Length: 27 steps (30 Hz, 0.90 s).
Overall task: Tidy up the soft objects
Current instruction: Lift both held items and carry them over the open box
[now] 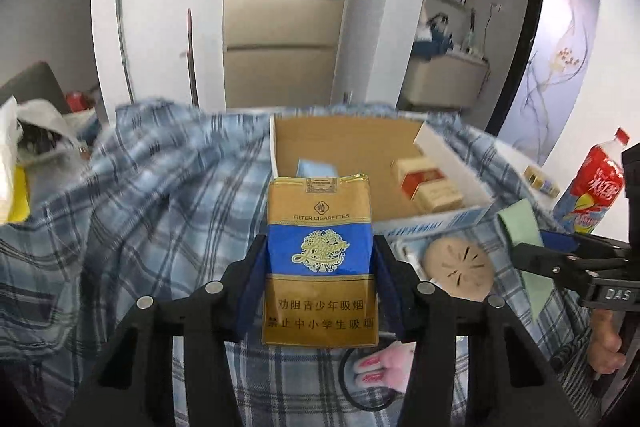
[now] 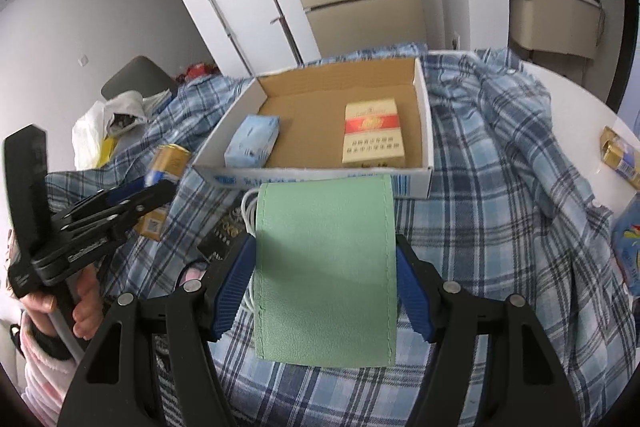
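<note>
two packs [image 2: 252, 141] in the box [image 2: 424, 131] (apart), on cloth [image 2: 500, 227].

A white table [image 2: 576, 95] is seen, mostly covered by a rumpled blue plaid cloth [image 2: 500, 187]. On the cloth an open cardboard box [image 2: 426, 131] is set, with a round tan disc [image 1: 460, 267] and a coiled white cable [image 2: 249, 207] lying near its front wall. At the bare right edge of the table, small gold packs [image 2: 620, 157] and a red-labelled bottle [image 1: 592, 187] are found.
</note>
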Each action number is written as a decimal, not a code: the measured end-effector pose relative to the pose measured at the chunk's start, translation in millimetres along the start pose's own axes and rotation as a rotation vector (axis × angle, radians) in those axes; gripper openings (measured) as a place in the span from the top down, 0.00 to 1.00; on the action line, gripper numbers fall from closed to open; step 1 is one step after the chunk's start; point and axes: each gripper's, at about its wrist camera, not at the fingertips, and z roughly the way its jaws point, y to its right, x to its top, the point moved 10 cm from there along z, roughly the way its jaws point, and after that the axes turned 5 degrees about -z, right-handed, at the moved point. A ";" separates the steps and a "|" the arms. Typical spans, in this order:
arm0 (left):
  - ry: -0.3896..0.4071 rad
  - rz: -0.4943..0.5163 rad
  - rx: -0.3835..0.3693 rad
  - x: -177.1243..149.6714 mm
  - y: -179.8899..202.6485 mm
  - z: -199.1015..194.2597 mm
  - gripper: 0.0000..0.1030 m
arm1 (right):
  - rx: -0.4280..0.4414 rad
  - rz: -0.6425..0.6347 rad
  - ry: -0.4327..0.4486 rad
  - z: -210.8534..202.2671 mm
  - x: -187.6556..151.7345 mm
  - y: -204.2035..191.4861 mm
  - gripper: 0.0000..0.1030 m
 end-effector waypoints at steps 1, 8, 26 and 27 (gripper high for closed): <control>0.025 0.008 0.000 3.3 2.3 -5.3 0.49 | -0.002 0.000 0.011 -1.5 1.6 0.6 0.35; 0.175 0.086 -0.040 16.8 25.2 -40.7 0.49 | -0.033 -0.028 0.097 -15.1 13.2 -1.1 0.35; 0.412 0.124 -0.019 88.8 76.0 -133.7 0.49 | -0.141 -0.082 0.254 -87.6 70.2 -12.9 0.35; 0.423 0.121 -0.016 95.2 78.9 -138.1 0.49 | -0.148 -0.086 0.271 -93.4 75.7 -15.1 0.35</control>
